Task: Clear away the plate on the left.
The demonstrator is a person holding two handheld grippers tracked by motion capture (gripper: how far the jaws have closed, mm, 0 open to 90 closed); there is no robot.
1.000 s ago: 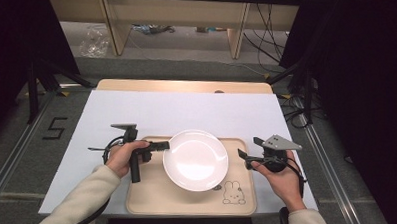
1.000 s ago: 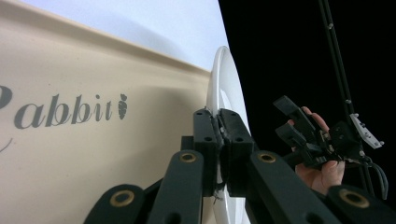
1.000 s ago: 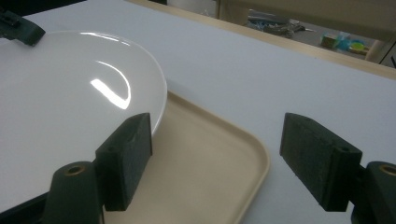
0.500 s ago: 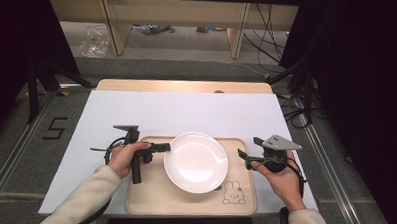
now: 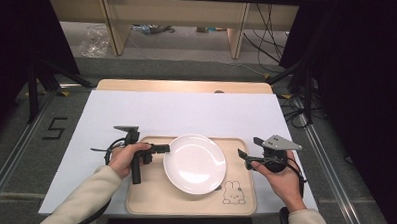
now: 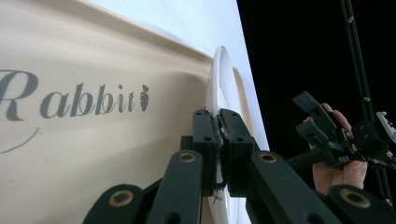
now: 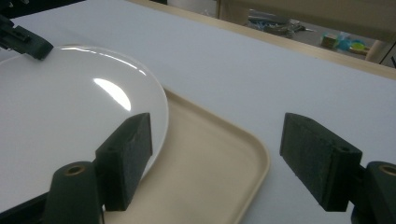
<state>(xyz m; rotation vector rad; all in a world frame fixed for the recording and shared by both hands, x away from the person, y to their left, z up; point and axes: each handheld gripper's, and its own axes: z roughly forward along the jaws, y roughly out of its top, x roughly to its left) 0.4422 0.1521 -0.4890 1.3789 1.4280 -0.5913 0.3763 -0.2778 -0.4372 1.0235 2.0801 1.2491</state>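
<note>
- The white plate (image 5: 195,163) lies on the beige tray (image 5: 144,201) right in front of you, covering the tray's middle; in the left claw's view its rim (image 6: 219,74) runs edge-on between the pads
- Your left claw (image 5: 164,148) is pinched tight on the plate's left rim, jaws nearly together with only the thin rim between them
- Your right claw (image 5: 244,159) stands wide with nothing between its pads (image 7: 128,156), just off the plate's right edge over the tray's right end
- The tray has a rabbit drawing (image 5: 233,193) near its front right corner and sits on the white sheet (image 5: 186,112) covering the surface
</note>
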